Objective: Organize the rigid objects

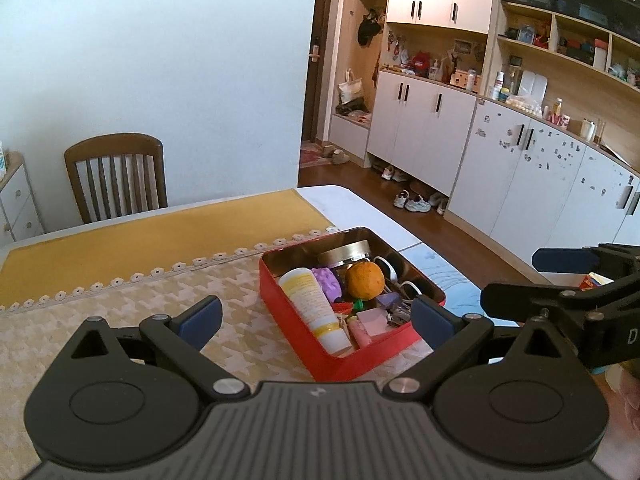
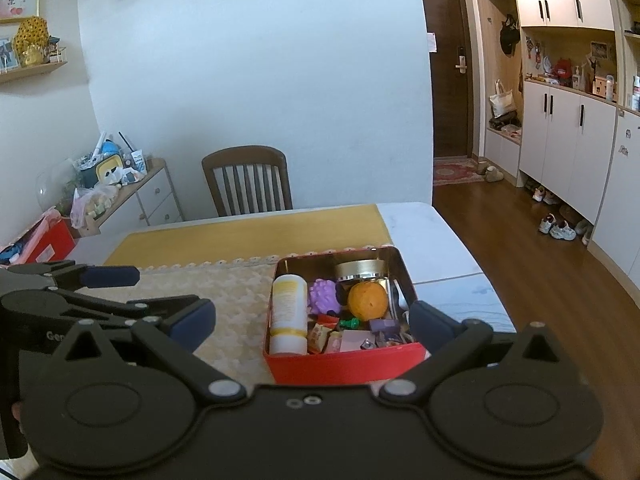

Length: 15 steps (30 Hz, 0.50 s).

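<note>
A red tin box [image 1: 320, 354] [image 2: 340, 366] sits open on the patterned tablecloth. It holds a white and yellow tube [image 1: 314, 304] [image 2: 289, 312], an orange [image 1: 365, 281] [image 2: 368, 300], a purple knobbly ball [image 1: 327, 282] [image 2: 324, 295], a gold-lidded jar [image 1: 345, 253] [image 2: 360, 269] and several small items. My left gripper [image 1: 316, 316] is open and empty, just in front of the box. My right gripper [image 2: 312, 320] is open and empty, also just in front of the box. Each gripper shows in the other's view, the right one [image 1: 560, 276] and the left one [image 2: 120, 292].
The table has a yellow runner [image 1: 140, 240] and a bare white edge [image 1: 360, 208] on the right. A wooden chair [image 1: 116, 176] [image 2: 248, 180] stands behind it. White cabinets [image 1: 520, 168] line the right wall, with shoes [image 1: 416, 202] on the floor. A cluttered low cabinet [image 2: 132, 192] stands at left.
</note>
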Available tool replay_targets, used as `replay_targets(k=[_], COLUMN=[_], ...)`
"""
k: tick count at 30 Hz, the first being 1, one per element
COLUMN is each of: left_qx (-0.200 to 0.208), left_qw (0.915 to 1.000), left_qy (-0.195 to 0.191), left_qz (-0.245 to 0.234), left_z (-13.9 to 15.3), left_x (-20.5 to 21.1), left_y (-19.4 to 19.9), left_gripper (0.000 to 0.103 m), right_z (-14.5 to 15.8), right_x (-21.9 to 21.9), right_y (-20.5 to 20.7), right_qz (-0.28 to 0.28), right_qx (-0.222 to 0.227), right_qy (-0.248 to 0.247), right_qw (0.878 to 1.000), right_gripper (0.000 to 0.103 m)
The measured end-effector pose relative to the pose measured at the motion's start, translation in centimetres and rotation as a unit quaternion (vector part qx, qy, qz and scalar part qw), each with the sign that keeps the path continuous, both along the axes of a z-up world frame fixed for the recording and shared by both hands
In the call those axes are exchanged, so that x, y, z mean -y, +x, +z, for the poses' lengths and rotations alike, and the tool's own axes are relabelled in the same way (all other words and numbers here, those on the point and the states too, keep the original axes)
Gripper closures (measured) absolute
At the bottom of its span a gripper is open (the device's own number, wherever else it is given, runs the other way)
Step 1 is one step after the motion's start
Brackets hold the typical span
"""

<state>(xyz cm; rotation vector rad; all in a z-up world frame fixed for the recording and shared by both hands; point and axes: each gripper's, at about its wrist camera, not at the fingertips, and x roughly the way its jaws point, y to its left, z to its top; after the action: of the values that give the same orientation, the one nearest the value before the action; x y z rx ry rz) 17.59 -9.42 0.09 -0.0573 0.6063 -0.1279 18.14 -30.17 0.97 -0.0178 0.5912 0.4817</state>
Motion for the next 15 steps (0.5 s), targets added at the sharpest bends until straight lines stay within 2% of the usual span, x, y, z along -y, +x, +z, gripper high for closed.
replay_targets(k=[15], left_qx=[0.0], left_qw=[1.0], left_qy=[0.001], left_qz=[0.003], left_z=[-0.15], left_x=[-0.04], left_y=[-0.14], left_gripper=[0.002], right_z=[-0.05], right_x=[-0.46], right_y=[-0.25], right_qz=[0.001], right_qx=[-0.007], right_qy=[-0.002], right_qw=[1.0], right_gripper=[0.0])
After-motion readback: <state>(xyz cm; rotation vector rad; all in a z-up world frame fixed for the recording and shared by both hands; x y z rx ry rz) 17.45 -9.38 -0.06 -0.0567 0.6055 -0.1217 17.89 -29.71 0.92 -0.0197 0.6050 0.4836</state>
